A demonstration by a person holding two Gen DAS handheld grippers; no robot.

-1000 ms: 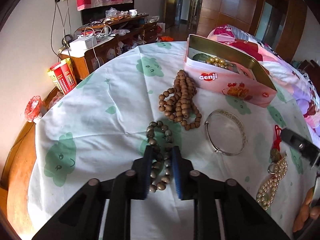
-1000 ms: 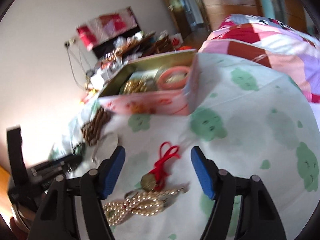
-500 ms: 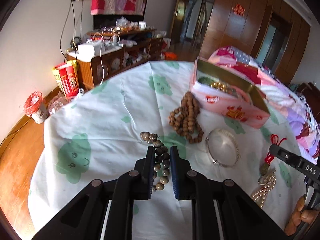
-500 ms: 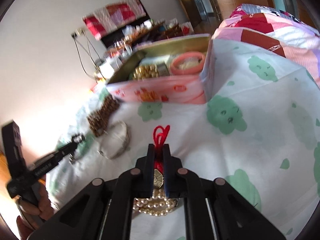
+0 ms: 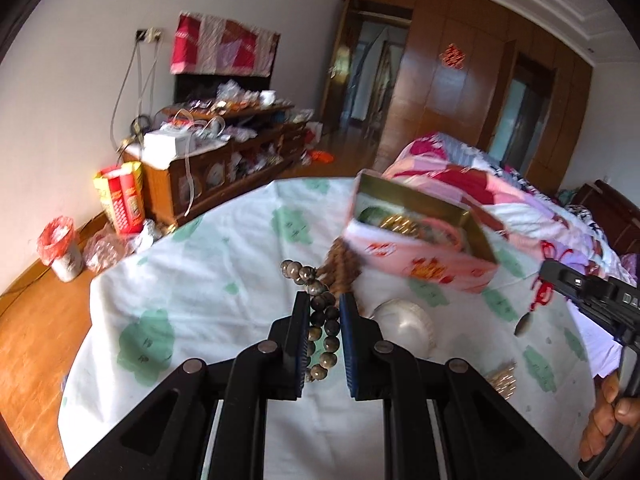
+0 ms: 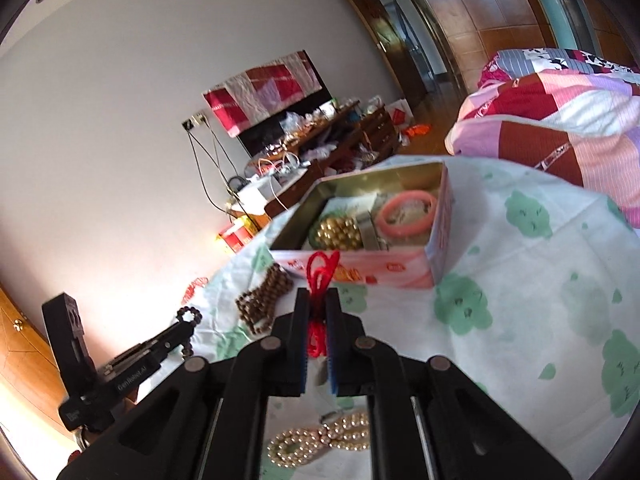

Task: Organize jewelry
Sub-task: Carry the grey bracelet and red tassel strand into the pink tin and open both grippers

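The left gripper [image 6: 188,322] body reads "GenRobot.AI" in white letters.

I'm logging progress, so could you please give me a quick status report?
Left gripper shut on dark bead bracelet. Right gripper shut on red cord. Open tin ahead, path clear.

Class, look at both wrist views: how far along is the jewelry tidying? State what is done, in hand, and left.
Done: gold beads and a pink bangle already lie in the pink tin.
In hand: the left gripper is shut on the dark bead bracelet; the right gripper clamps the red cord.
Left: brown bead strand, silver bangle and pearl strand remain on the tablecloth.
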